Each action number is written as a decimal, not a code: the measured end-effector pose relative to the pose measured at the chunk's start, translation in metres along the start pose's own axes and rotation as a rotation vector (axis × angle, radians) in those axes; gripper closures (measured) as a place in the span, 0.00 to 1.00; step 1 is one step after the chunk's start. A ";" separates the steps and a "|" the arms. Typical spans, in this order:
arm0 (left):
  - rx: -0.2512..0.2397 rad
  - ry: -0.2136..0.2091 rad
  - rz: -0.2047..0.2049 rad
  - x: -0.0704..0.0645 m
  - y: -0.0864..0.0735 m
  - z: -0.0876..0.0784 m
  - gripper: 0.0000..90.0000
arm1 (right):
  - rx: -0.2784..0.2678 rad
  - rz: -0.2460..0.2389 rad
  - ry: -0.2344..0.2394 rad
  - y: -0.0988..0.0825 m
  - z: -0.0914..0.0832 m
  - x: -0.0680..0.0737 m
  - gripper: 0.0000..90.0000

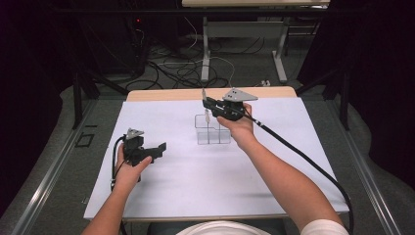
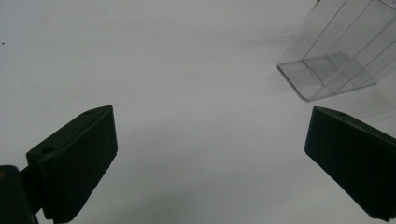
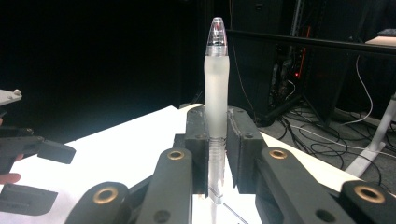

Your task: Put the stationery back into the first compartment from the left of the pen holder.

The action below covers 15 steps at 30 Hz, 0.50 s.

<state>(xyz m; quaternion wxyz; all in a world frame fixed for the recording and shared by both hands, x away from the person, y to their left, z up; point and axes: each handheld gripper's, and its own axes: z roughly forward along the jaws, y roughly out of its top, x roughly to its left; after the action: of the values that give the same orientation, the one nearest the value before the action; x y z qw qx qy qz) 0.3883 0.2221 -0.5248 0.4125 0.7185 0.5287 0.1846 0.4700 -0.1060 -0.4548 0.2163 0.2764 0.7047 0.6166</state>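
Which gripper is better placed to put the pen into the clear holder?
Right. The right gripper is shut on the pen, upright above the clear holder. The left gripper is open and off to the side.

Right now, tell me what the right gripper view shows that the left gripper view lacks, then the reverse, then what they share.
Right gripper view: the right gripper shut on a frosted pen held upright, its clear tip pointing up. Behind it are a dark room and cables on the floor. The left gripper shows farther off at the left edge.

Left gripper view: the left gripper's own jaws standing wide apart with nothing between them, and a clear plastic box with dividers at the upper right.

Both: the white table top.
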 end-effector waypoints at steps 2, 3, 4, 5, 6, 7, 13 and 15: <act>0.000 0.000 -0.003 0.000 0.000 0.000 0.03 | -0.011 0.003 0.002 0.002 -0.001 0.000 0.88; 0.000 0.000 -0.003 0.000 0.000 0.000 0.03 | -0.019 0.009 0.004 0.003 -0.002 0.000 0.88; 0.001 0.000 -0.003 0.000 0.000 0.000 0.03 | -0.028 0.007 0.009 0.005 -0.002 0.000 0.88; 0.001 0.000 -0.002 0.000 0.000 0.000 0.03 | -0.033 0.021 0.012 0.006 -0.003 0.001 0.88; -0.010 0.003 -0.002 0.000 0.000 0.001 0.03 | -0.042 0.020 0.014 0.007 -0.003 0.001 0.88; 0.002 -0.002 0.001 0.000 0.000 0.000 0.03 | -0.045 0.021 0.021 0.007 -0.002 0.001 0.88; 0.004 0.000 0.004 -0.001 0.000 0.000 0.03 | -0.028 0.024 0.038 0.002 0.001 0.006 0.88; 0.004 0.001 0.003 0.000 0.000 0.001 0.03 | -0.014 0.023 0.044 -0.001 0.003 0.007 0.88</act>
<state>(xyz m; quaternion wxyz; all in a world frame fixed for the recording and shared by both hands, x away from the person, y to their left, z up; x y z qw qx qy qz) 0.3888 0.2214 -0.5247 0.4105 0.7201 0.5282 0.1843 0.4670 -0.0995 -0.4563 0.1953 0.2693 0.7017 0.6300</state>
